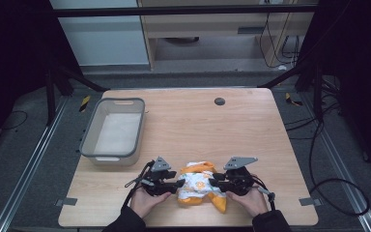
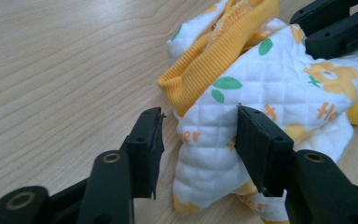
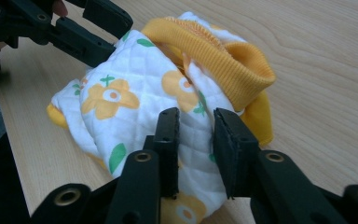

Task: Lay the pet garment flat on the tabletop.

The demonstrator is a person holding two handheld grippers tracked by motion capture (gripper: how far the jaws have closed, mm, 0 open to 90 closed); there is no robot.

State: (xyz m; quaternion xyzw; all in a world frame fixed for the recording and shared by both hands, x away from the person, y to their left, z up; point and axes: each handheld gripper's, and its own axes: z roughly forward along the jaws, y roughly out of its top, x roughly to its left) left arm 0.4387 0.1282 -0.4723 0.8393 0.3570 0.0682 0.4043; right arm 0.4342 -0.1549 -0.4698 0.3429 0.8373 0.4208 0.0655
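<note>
Here both hands lie low: right tool pinches the quilted garment, left tool gapes around it.

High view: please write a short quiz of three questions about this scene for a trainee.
1. True or false: the baby garment lies inside the grey bin.
2. What colour is the ribbed cuff of the garment? A green, B yellow, C blue.
3. What lies between the left claw and the right claw?

Key:
1. False; it lies on the table, to the right of the bin.
2. B.
3. The baby garment.
</note>
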